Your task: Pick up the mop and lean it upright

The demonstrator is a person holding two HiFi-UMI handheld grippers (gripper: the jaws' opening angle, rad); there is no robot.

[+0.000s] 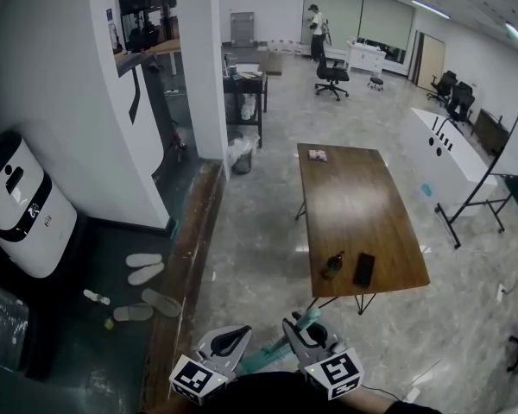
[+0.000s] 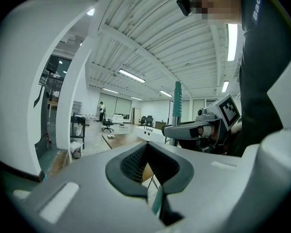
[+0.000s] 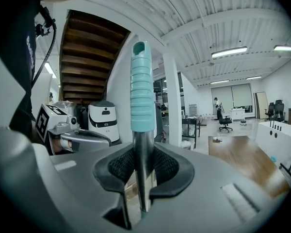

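The mop's teal ribbed grip (image 3: 140, 91) stands upright above its metal pole, and my right gripper (image 3: 143, 164) is shut on the pole just under the grip. In the head view the mop (image 1: 268, 356) runs slanted between both grippers at the bottom edge. There my right gripper (image 1: 313, 333) is on its upper end and my left gripper (image 1: 230, 341) sits beside it. In the left gripper view, the left gripper (image 2: 146, 161) has its pads together, and only a teal sliver shows in the slot beneath. That view also shows the grip (image 2: 177, 101) in the right gripper (image 2: 177, 129).
A long wooden table (image 1: 354, 205) stands ahead with a phone (image 1: 363, 269) on it. A raised wooden ledge (image 1: 186, 274) runs along the left, with slippers (image 1: 144, 266) and a white machine (image 1: 17, 205) beyond it. A white pillar (image 1: 203, 67) rises ahead on the left.
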